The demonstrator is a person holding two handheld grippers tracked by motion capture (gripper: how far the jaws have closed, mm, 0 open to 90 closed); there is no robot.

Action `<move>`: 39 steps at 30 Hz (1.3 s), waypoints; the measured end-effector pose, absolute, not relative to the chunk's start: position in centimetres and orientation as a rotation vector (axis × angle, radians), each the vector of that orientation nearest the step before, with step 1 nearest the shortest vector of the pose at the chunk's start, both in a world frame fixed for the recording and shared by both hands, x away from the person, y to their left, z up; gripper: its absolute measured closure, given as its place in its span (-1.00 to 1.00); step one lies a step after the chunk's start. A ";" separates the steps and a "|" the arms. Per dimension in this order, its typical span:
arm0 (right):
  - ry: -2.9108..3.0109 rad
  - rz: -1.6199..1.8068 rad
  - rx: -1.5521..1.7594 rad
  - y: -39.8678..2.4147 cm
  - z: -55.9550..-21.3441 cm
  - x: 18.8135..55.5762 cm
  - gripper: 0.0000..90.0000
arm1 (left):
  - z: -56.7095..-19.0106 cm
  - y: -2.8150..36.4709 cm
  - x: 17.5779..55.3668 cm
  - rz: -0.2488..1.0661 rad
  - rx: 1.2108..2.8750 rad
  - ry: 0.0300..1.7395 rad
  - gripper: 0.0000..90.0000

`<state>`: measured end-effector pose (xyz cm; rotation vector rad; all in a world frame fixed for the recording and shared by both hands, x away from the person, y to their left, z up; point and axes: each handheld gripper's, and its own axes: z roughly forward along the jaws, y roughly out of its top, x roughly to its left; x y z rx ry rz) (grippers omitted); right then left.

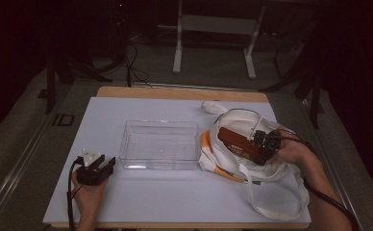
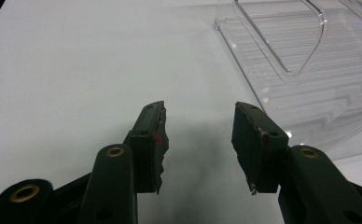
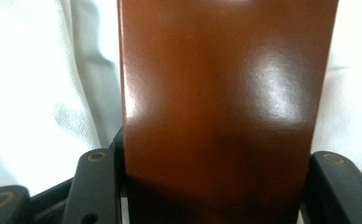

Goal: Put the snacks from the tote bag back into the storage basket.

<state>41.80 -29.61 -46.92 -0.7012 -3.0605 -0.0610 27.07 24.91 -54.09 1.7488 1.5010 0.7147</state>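
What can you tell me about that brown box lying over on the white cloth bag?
The glossy reddish-brown rectangular box looks like coated cardboard, with a pale printed label on its side. It lies slanted on the white cloth bag, right of the clear plastic tray. The right gripper clasps one end, its black jaws against both sides in the right gripper view.

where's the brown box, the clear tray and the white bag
brown box (image 1: pixel 240 144): high view, middle of its top face
clear tray (image 1: pixel 158 165): high view, near wall
white bag (image 1: pixel 276 195): high view, cloth near the strap
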 end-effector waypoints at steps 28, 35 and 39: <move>-3.108 -0.138 -0.652 -30.7 -43.1 40.5 -0.04 | -54.1 24.9 27.1 0.716 1.749 1.500 0.22; -3.122 -0.150 -0.643 -30.8 -42.1 40.3 -0.04 | -54.1 24.9 27.1 0.715 1.749 1.500 0.22; -3.126 -0.169 -0.641 -30.9 -41.6 40.2 -0.04 | -54.1 24.9 27.1 0.716 1.749 1.501 0.22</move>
